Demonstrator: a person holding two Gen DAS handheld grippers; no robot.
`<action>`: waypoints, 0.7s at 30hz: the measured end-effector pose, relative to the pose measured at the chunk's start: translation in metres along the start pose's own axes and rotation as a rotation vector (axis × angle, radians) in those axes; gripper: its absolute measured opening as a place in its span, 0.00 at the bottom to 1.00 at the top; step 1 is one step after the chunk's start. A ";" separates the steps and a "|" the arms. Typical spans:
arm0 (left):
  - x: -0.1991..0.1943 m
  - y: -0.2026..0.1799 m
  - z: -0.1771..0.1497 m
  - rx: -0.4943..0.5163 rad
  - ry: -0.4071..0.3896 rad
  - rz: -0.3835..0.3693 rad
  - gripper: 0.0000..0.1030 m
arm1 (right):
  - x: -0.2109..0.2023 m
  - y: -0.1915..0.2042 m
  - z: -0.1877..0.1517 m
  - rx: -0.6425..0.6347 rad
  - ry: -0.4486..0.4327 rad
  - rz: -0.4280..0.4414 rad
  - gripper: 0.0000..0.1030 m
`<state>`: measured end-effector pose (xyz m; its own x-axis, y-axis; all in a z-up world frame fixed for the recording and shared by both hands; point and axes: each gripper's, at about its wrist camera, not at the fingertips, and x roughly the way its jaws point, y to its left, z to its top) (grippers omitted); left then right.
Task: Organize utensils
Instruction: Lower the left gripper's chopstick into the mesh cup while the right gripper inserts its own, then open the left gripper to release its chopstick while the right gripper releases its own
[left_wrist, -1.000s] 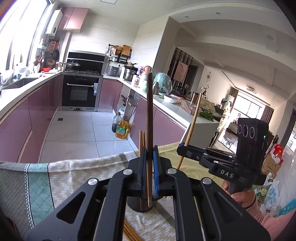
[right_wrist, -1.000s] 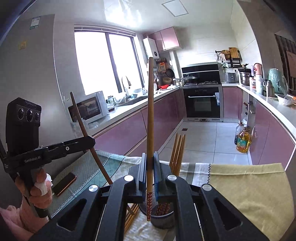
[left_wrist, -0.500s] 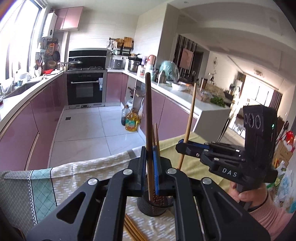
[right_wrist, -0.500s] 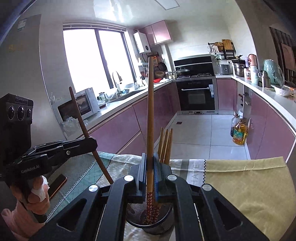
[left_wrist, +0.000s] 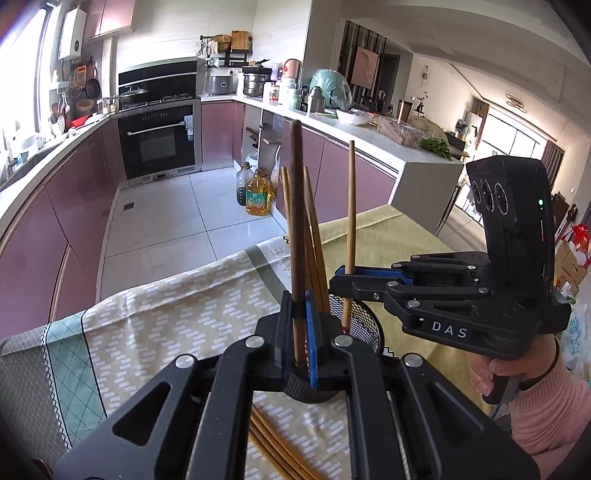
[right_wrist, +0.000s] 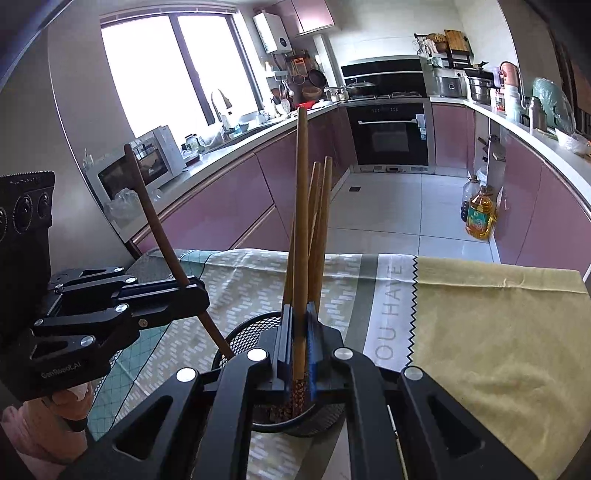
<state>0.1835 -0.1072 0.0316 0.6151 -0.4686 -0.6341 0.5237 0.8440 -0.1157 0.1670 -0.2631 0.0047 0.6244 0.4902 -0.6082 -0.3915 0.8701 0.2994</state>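
1. Over the black mesh cup (right_wrist: 240, 341) at the near middle of the desk, each hand-held gripper clamps one chopstick.
2. Left hand-held gripper (left_wrist: 299, 332) is closed on a dark brown chopstick (left_wrist: 296, 221), its lower end inside the cup.
3. Right hand-held gripper (right_wrist: 297, 339) is closed on a light wooden chopstick (right_wrist: 301, 206), its patterned tip down in the cup.
4. Several more chopsticks (right_wrist: 320, 221) stand in the cup, leaning far.
5. Loose chopsticks (left_wrist: 273, 448) lie on the patterned cloth (left_wrist: 177, 317), near the cup.
6. A yellow cloth (right_wrist: 498, 332) covers the desk to the right.
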 end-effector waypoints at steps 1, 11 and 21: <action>0.003 0.002 0.001 -0.006 0.004 0.004 0.07 | 0.000 0.000 0.000 0.006 0.001 0.001 0.06; 0.023 0.007 -0.001 -0.046 0.024 -0.001 0.08 | -0.001 -0.007 0.003 0.032 -0.016 -0.016 0.11; -0.012 0.010 -0.021 -0.060 -0.083 0.050 0.23 | -0.020 0.001 -0.002 0.012 -0.082 -0.008 0.20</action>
<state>0.1693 -0.0879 0.0219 0.6875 -0.4434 -0.5752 0.4562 0.8799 -0.1330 0.1532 -0.2718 0.0158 0.6808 0.4849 -0.5489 -0.3779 0.8746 0.3039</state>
